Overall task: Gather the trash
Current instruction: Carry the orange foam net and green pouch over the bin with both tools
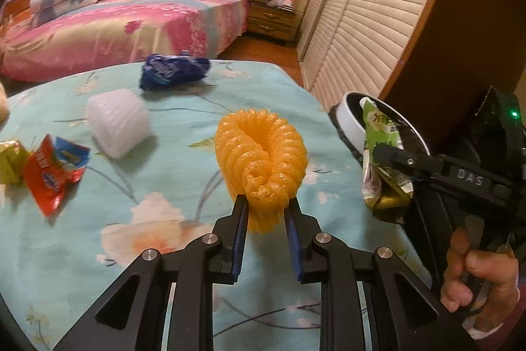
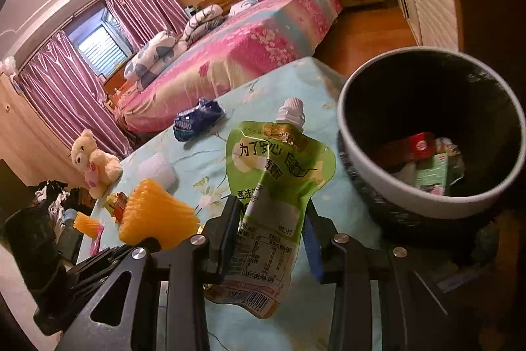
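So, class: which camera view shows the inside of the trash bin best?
The right wrist view: the trash bin opens toward the camera, showing discarded packaging at its bottom. The left wrist view catches only its white rim, partly hidden behind the green pouch.

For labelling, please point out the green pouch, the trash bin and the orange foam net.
pouch (image 2: 279,166), right wrist view, printed front.
bin (image 2: 365,153), right wrist view, white rim.
foam net (image 1: 259,150), left wrist view, ribbed middle.

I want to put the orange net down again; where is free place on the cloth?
Free cloth lies between the orange foam net and the red wrapper, near the left gripper. Another patch lies between the blue wrapper and the trash bin. The left edge is crowded: red wrapper, yellow wrapper, white foam.
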{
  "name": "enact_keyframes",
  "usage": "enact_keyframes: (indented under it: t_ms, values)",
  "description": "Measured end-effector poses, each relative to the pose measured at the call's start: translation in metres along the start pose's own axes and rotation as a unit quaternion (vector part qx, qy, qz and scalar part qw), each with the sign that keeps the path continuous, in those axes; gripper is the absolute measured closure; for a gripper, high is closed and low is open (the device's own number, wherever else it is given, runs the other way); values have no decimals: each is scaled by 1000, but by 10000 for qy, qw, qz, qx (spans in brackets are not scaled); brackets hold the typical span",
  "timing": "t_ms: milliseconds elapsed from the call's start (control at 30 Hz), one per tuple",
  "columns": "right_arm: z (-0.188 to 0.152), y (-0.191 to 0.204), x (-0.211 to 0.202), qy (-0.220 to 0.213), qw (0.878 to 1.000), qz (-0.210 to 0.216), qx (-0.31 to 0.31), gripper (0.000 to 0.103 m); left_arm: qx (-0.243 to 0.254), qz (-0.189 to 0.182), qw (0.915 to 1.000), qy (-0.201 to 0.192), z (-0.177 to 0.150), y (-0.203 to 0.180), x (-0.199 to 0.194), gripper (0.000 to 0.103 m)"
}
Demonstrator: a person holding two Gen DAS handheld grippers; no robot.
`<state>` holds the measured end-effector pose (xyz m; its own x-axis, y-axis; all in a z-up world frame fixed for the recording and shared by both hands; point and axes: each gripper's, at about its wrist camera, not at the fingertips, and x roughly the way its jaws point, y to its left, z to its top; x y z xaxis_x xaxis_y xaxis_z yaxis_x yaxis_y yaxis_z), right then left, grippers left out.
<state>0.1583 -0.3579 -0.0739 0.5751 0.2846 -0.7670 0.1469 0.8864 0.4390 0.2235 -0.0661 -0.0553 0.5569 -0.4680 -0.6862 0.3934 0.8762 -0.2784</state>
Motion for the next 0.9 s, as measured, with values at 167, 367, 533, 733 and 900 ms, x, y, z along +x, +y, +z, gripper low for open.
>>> enact_keyframes:
  t_ms: [167,367,533,733,900]
  values:
    - [2,-17,-18,-122,9999,-81,65,66,154,-110,9998,42,4,-18,8,82]
    - [4,-39,-34,-265,9992,-215,200,66,297,-234,9993,70,10,-40,18,82]
    - [6,-55,-45,-348,9986,-284,279,66,479,-314,9983,62,18,-61,28,82]
    - [10,-71,-56,-502,9970,-403,431,66,695,-437,9966,96,28,-83,40,82]
    - [14,-88,-61,-580,9953,-511,582,66,858,-533,9948,99,35,-100,51,82]
